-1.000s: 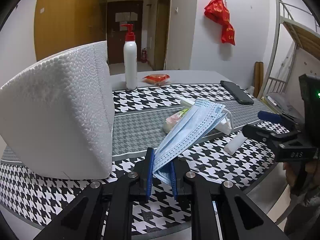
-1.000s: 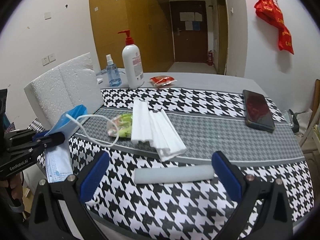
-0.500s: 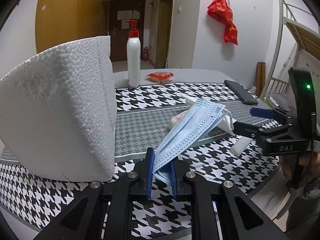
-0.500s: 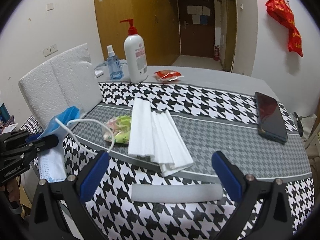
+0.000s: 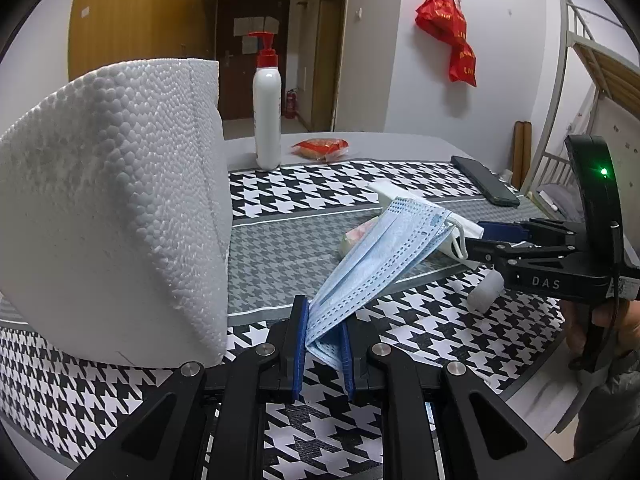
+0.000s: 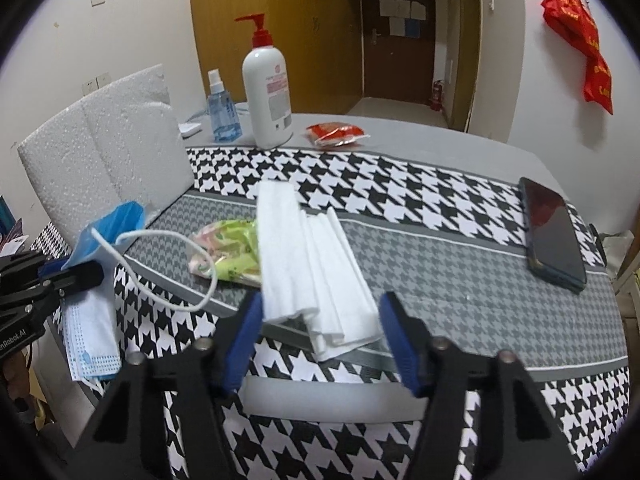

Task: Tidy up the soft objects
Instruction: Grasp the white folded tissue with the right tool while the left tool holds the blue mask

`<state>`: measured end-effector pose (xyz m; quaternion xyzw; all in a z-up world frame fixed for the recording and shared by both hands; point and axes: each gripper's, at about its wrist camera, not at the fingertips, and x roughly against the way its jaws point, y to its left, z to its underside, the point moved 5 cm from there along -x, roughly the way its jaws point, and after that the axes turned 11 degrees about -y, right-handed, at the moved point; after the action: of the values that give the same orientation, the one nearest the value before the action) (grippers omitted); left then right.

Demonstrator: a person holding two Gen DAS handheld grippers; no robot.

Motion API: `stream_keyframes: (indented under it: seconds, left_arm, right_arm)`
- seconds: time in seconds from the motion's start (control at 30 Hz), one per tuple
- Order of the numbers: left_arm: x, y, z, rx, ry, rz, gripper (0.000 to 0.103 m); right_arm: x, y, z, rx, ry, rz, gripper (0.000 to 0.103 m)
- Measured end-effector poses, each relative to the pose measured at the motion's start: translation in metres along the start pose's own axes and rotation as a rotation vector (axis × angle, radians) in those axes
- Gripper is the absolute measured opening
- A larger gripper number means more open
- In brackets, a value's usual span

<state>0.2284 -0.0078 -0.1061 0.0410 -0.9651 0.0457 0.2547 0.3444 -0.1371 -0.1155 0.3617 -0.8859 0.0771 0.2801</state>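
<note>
Left claw (image 5: 323,350) was clamped on the blue mask (image 5: 376,256), which stuck up toward 1 o'clock over the bench (image 5: 280,248), just right of the foam block (image 5: 116,200). Right claw (image 6: 320,340) was closing, pads not pressing anything; the white foam strip (image 6: 320,398) lay on the bench between its fingers, folded tissues (image 6: 312,264) just past at 12 o'clock.

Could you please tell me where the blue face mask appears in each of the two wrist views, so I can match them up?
Left wrist: the blue face mask rises from bottom centre, clamped in the left gripper.
Right wrist: the mask hangs at the left edge, off the table's side.
Shared landmark: the white pump bottle with red top.
</note>
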Motion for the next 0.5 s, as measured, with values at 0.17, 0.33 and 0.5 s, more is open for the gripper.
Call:
stream_keyframes:
  seconds: [0.17, 0.33, 0.5]
  left_arm:
    - [-0.001, 0.001, 0.001, 0.001, 0.003, 0.0, 0.016]
    - [-0.003, 0.001, 0.002, 0.003, 0.005, 0.003, 0.016]
    - [-0.004, 0.001, 0.002, 0.007, 0.009, 0.01, 0.016]
  right_arm:
    - [-0.005, -0.001, 0.003, -0.008, 0.032, -0.006, 0.036]
    - [-0.014, -0.004, 0.007, -0.032, 0.083, -0.019, 0.021]
    - [-0.017, -0.005, 0.008, -0.03, 0.098, -0.008, 0.014]
